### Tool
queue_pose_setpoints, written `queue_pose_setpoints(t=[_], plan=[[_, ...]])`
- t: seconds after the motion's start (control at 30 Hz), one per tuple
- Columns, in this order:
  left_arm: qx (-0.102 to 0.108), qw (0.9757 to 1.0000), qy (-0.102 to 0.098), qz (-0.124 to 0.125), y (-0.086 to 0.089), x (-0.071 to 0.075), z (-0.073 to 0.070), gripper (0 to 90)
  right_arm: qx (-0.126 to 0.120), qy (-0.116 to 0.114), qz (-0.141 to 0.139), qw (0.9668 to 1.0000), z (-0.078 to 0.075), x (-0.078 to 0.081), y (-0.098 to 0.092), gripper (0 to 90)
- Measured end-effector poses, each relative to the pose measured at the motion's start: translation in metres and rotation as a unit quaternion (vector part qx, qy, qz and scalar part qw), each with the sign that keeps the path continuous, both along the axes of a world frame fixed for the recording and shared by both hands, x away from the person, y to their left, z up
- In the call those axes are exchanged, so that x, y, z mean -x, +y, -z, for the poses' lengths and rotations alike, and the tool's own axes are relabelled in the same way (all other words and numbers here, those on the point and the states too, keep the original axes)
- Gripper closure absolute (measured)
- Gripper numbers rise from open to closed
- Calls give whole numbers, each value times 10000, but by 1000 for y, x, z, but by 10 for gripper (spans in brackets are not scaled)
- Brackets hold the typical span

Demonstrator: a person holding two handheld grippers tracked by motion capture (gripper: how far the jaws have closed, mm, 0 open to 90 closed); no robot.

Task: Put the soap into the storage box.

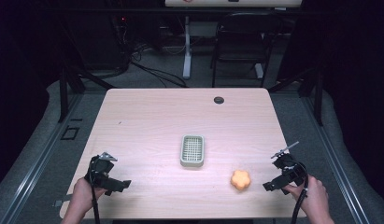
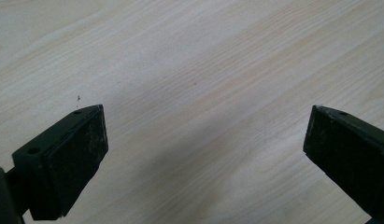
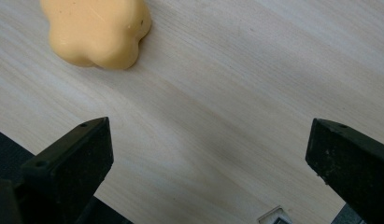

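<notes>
High view: both hands enter at the near edge of the table point(image 1: 147, 116). Left gripper point(image 1: 116, 185) rests at the near-left corner, well apart from every object. Right gripper point(image 1: 272, 184) sits at the near-right, its jaws pointing toward the orange flower-shaped piece point(image 1: 241, 179), which lies on bare wood just beside it. A pale green perforated basket point(image 1: 192, 150) stands at mid-table, beyond and to the left of the piece, apart from it.

Left gripper view: jaws stand wide apart over bare tabletop point(image 2: 194, 70); nothing lies between them.

Right gripper view: jaws stand wide apart and empty. The orange flower-shaped piece point(image 3: 98, 30) lies ahead and to the left of the gap, not yet between the pads.

Handling assessment: the piece looks smooth, rounded and lobed, with a slight gloss; it is probably light and possibly soft or rubbery. Hardness cannot be confirmed. The glossy surface may slip under a shallow pinch. Recommended hold: across the body at two opposite notches between lobes, pads low on the sides, with moderate closing force.
</notes>
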State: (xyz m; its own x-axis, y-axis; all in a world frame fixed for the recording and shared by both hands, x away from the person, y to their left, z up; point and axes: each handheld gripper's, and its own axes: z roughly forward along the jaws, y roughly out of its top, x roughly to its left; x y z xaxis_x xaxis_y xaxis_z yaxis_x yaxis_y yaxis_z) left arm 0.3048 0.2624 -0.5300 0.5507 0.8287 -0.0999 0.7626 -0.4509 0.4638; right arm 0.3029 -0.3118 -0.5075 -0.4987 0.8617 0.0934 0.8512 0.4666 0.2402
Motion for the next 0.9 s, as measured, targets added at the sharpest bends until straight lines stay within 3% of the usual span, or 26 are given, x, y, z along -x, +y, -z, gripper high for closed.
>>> queue_pose_setpoints(t=[0.13,0.33,0.37,0.4,0.43,0.5,0.7,0.73,0.77,0.9], plan=[[23,10000,-11,0,0,0,0,1,76,-42,-61,9999,-1,0,2,3],[40,10000,-6,12,0,0,0,1,-74,24,-97,9999,-1,0,8,0],[34,10000,-11,13,1,0,0,1,62,45,-165,9998,-2,-1,8,0],[37,10000,-1,11,1,0,0,1,-24,46,-167,9998,-2,-1,9,0],[52,10000,12,7,1,0,0,1,92,65,-237,9997,-3,-2,11,0],[47,10000,14,12,1,0,0,1,-20,64,-231,9997,-3,-2,13,0],[45,10000,14,21,1,0,0,1,76,92,-427,9990,-6,-6,20,0],[44,10000,9,17,1,0,0,1,-58,16,-354,9994,-4,-6,24,0],[37,10000,5,10,1,0,0,1,77,71,-496,9987,-7,-8,24,0],[56,10000,18,20,1,0,0,1,14,-6,-480,9988,-6,-8,29,0]])
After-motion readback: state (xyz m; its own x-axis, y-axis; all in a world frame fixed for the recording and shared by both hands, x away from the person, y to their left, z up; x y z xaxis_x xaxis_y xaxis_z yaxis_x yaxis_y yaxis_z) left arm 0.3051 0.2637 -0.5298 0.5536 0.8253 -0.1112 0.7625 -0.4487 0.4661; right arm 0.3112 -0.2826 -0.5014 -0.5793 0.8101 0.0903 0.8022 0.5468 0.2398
